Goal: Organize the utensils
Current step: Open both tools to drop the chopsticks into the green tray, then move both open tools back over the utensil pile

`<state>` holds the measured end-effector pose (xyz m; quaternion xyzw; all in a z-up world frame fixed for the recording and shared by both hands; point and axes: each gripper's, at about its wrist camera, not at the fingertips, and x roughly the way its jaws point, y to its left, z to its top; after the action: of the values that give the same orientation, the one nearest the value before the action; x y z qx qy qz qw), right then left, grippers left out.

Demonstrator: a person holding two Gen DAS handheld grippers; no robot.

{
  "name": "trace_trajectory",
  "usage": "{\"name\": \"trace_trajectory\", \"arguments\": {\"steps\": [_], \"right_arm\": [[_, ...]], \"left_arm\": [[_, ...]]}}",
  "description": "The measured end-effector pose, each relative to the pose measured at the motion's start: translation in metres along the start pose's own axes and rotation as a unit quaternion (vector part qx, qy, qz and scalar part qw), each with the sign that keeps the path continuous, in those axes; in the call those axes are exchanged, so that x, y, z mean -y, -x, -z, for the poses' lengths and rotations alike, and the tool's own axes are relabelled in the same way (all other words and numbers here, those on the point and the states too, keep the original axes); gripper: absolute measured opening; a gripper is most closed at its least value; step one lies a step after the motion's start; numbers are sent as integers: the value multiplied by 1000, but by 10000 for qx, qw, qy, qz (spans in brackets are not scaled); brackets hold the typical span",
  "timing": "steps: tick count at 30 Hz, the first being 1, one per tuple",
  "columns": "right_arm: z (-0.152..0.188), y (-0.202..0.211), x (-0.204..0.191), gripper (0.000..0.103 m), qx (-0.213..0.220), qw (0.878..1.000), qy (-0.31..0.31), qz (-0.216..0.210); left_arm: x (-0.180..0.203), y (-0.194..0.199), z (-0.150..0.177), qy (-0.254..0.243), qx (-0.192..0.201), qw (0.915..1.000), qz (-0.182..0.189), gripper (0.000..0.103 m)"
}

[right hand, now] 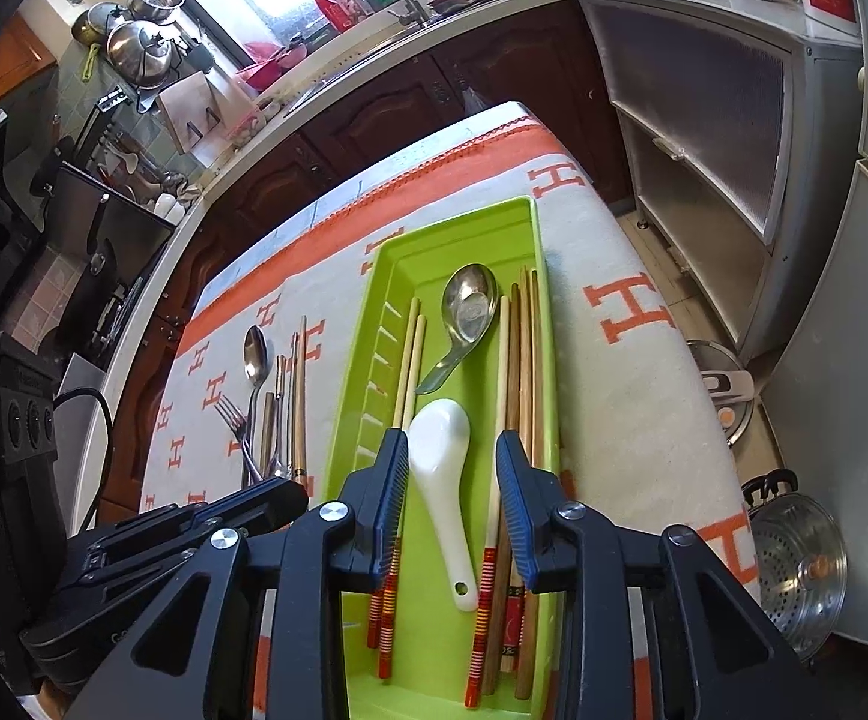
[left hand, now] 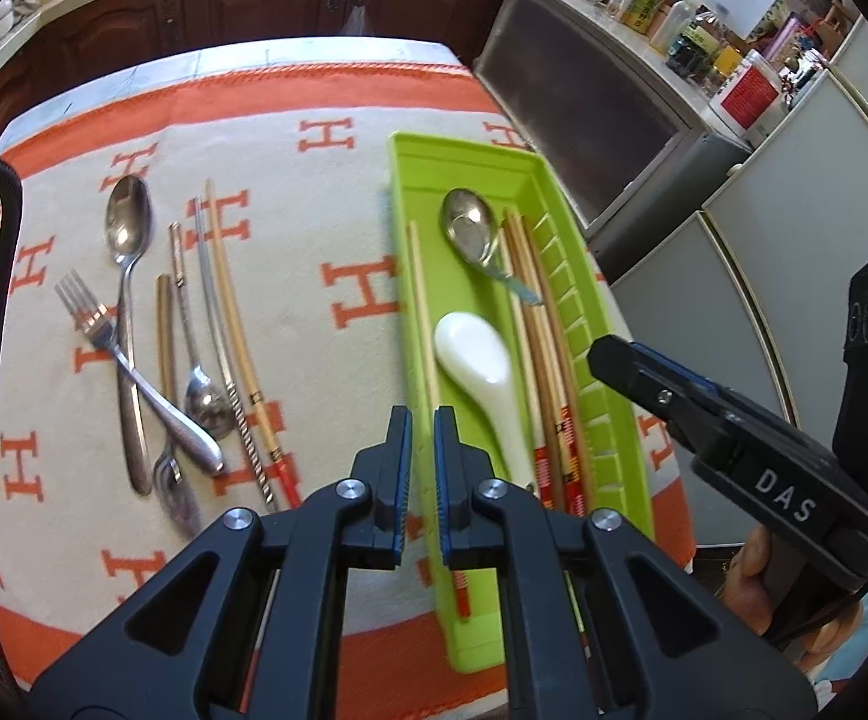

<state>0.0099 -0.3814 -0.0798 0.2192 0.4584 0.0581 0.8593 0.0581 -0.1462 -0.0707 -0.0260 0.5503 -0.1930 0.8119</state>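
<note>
Loose on the cloth-covered surface (left hand: 338, 228), left of the green tray (left hand: 464, 162): a fork (left hand: 83, 306) crossed over a large metal spoon (left hand: 129, 222), a small spoon (left hand: 209, 402), a twisted metal chopstick (left hand: 218, 324) and a pale bamboo chopstick (left hand: 236, 312), all lying close together. Already in the tray: a white ceramic spoon (left hand: 476, 354), a short metal spoon (left hand: 470, 228), and wooden chopsticks (left hand: 545, 360) along the slotted wall.

Left gripper (left hand: 422, 468) low over the tray's near left rim, jaws drawn to a narrow gap with nothing clamped between them. Right gripper (right hand: 452, 492) above the tray, jaws spread wide either side of the ceramic spoon's handle, touching nothing.

Likely handling: steel pieces stiff, smooth, fairly weighty, prone to slip and pivot if pinched near one end; best taken across the handle near the balance point, just behind the bowl or tines. Fork and large spoon overlapping, so lift the fork first. Chopsticks light, thin, apt to roll; pinch mid-length, squarely. Soft cloth beneath, so press down a little to get the jaws under a flat handle.
</note>
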Motion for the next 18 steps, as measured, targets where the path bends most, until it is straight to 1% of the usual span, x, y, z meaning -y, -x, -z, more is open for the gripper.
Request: {"name": "trace_trajectory", "arguments": {"steps": [6, 11, 18], "right_arm": [[10, 1, -14, 32, -28, 9999, 155, -44], [18, -5, -32, 33, -157, 9993, 339, -63], [29, -11, -77, 34, -250, 9960, 856, -50]], "left_arm": [[-20, 13, 12, 139, 87, 9998, -125, 5], [-39, 33, 21, 231, 342, 9986, -341, 5], [-69, 53, 34, 335, 574, 9957, -643, 5]]}}
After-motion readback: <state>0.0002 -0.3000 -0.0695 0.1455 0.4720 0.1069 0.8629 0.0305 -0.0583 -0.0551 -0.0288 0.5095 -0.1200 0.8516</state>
